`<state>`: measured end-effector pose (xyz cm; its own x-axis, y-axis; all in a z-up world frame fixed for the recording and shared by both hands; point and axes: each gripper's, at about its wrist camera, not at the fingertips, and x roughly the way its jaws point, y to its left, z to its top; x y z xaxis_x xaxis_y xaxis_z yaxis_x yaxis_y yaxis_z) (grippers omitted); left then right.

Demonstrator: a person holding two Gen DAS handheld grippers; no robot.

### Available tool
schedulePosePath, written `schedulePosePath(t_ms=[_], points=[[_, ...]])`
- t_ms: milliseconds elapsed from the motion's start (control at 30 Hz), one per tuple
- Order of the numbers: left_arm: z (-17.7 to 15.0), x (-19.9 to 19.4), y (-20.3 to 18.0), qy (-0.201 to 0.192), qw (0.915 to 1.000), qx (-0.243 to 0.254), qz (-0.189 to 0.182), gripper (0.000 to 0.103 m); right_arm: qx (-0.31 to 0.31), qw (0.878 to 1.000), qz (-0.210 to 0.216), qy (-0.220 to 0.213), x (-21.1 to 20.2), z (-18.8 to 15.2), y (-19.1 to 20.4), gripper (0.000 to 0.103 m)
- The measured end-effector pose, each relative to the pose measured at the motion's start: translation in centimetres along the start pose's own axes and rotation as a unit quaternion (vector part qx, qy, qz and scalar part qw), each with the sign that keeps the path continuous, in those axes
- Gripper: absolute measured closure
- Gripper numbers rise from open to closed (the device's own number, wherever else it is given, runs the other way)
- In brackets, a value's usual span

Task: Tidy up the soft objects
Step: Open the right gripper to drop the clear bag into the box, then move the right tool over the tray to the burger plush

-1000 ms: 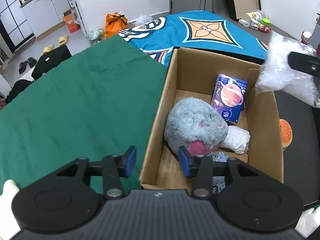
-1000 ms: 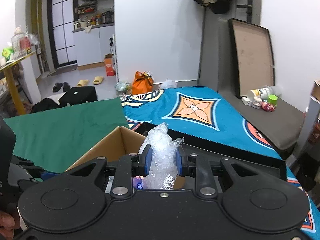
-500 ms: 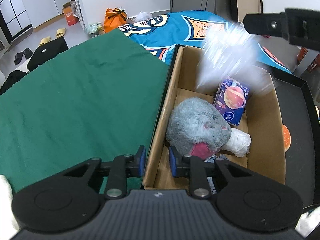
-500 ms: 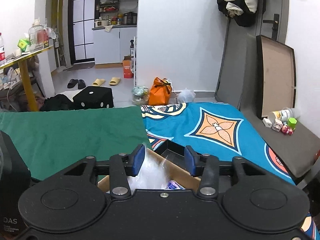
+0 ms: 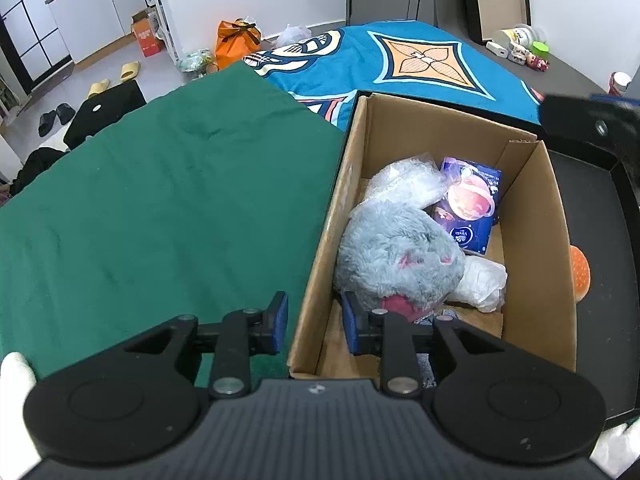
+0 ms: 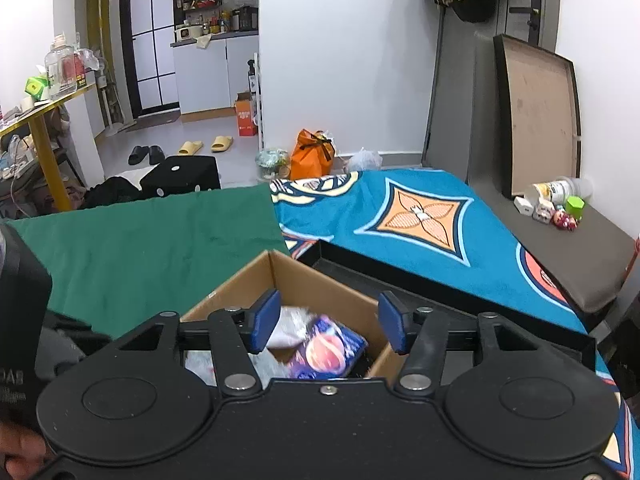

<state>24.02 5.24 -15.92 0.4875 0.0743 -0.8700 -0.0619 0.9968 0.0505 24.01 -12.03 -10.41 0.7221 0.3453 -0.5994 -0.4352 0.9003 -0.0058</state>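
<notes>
Cardboard box (image 5: pixel 532 216): plain brown. Plush toy (image 5: pixel 396 256): grey fur with pink patches. Packet (image 5: pixel 470 210): purple with an orange planet print. Cloth (image 5: pixel 160 200): solid green. Blanket (image 5: pixel 420 60): blue with an orange diamond motif.

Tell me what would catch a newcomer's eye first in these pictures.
Probably the open cardboard box, with a fluffy grey plush toy filling its near half and a crumpled clear plastic bag behind it. Beyond lie a green cloth and a bright blue patterned blanket.
</notes>
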Motion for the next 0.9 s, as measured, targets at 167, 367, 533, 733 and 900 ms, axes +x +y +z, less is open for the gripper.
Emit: schedulePosePath(t_ms=[167, 367, 533, 733, 900], points=[[0.0, -0.3, -0.4, 0.0, 0.9999, 0.006, 0.009, 0.071, 0.005, 1.0, 0.0, 0.006, -0.9, -0.7, -1.1, 0.04], [0.1, -0.8, -1.1, -0.007, 0.9995, 0.017, 0.024, 0.057, 0.024, 1.0, 0.0, 0.011, -1.7, -1.7, -3.3, 0.032], [0.2, -1.3, -2.2, -0.02, 0.9985, 0.036, 0.035, 0.044, 0.036, 0.999, -0.003, 0.022, -1.7, -2.9, -4.8, 0.031], [0.3, -1.8, -2.9, -0.029, 0.9972, 0.051, 0.047, 0.035, 0.049, 0.998, -0.001, 0.036, -1.3, -4.9, -6.2, 0.03], [0.4, -1.6, -3.6, -0.025, 0.9958, 0.065, 0.06, 0.03, 0.065, 0.997, 0.003, 0.048, -0.5, -6.7, -7.3, 0.03]])
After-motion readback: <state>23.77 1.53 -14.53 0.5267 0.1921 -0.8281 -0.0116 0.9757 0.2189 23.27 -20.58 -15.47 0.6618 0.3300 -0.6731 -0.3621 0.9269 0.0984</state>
